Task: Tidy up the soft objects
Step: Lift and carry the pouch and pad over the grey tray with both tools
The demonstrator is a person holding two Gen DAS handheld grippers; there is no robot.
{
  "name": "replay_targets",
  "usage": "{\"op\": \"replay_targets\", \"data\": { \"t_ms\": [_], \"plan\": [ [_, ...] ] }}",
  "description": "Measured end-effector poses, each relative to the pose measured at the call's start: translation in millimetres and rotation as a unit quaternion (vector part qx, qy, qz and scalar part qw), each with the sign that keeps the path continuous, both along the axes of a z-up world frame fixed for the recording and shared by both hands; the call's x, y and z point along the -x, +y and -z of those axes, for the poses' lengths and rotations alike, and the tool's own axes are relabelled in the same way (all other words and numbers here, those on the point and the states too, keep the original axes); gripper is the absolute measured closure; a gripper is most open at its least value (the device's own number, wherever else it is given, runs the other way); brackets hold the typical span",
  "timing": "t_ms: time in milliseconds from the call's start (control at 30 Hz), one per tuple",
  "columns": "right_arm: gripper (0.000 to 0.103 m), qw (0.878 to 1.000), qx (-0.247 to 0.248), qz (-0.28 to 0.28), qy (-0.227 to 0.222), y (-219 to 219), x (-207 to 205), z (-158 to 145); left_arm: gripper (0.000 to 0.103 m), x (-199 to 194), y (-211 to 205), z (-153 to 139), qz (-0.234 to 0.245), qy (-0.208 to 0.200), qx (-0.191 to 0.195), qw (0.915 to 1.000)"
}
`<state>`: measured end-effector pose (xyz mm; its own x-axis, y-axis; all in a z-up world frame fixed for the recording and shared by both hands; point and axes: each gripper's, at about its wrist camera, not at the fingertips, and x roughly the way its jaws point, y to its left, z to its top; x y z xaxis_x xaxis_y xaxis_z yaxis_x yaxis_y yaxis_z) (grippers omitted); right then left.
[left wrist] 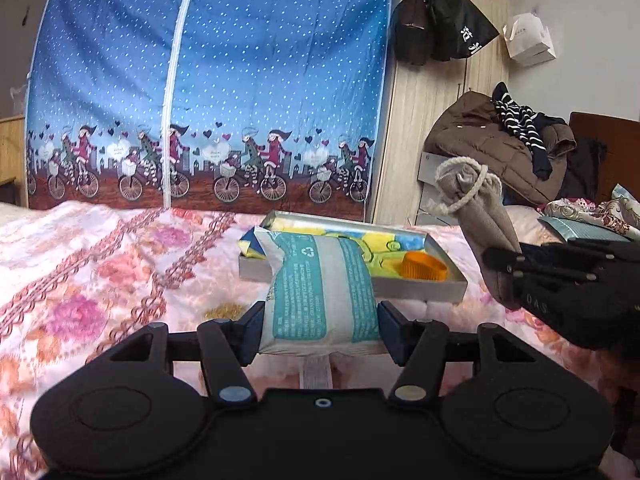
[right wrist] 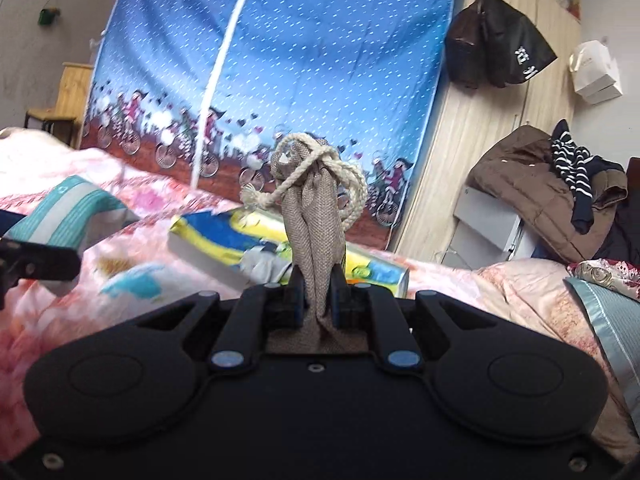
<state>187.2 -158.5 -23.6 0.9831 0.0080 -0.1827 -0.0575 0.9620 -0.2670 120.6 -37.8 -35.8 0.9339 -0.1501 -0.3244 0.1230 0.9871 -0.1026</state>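
Both grippers are loaded and up off the bed. L gripper (left wrist: 318, 330): jaws about half open, pads pressed on both sides of a teal-and-white soft plastic pack (left wrist: 320, 284), held at its lower end, top flopping fwd over the near-left corner of the grey tray (left wrist: 456, 290). The pack looks light, puffy and squashy w/ slick film, so a mid-body pinch like this one is prob safest; a corner grab could slip.

R gripper (right wrist: 316, 300): jaws nearly closed, clamped tight on the burlap drawstring pouch (right wrist: 316, 232). The pouch stands upright out of the pads, neck tied w/ cream cord (right wrist: 320, 168), loose loop dangling. The cloth is coarse, limp and light, so it grips well and won't slide, but it will sag wherever unsupported. Hold is low on the body; the cord end could snag.

The tray sits on the floral bedspread (left wrist: 100, 260), toward the far edge by the blue bike-print wardrobe (left wrist: 208, 80). Inside it: a yellow-blue cloth (left wrist: 400, 242) and an orange ribbed cup (left wrist: 426, 267) at its right end. The pouch hangs just right of the tray in the L view.

My guess is both are headed for the tray, and there's still room at the left side.
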Motion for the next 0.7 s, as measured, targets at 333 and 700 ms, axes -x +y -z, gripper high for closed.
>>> {"op": "replay_targets", "data": {
  "t_ms": [333, 700],
  "plan": [
    [0.097, 0.995, -0.097, 0.009, 0.006, -40.4, -112.3, 10.0, 0.042, -128.4, -23.6, -23.0, 0.018, -0.009, 0.026, 0.9995],
    [0.097, 0.983, -0.175, -0.004, 0.055, -67.7, -199.1, 52.5, 0.042, -262.2, -32.0, 9.0, -0.020, 0.055, 0.068, 0.9960]
  ]
}}
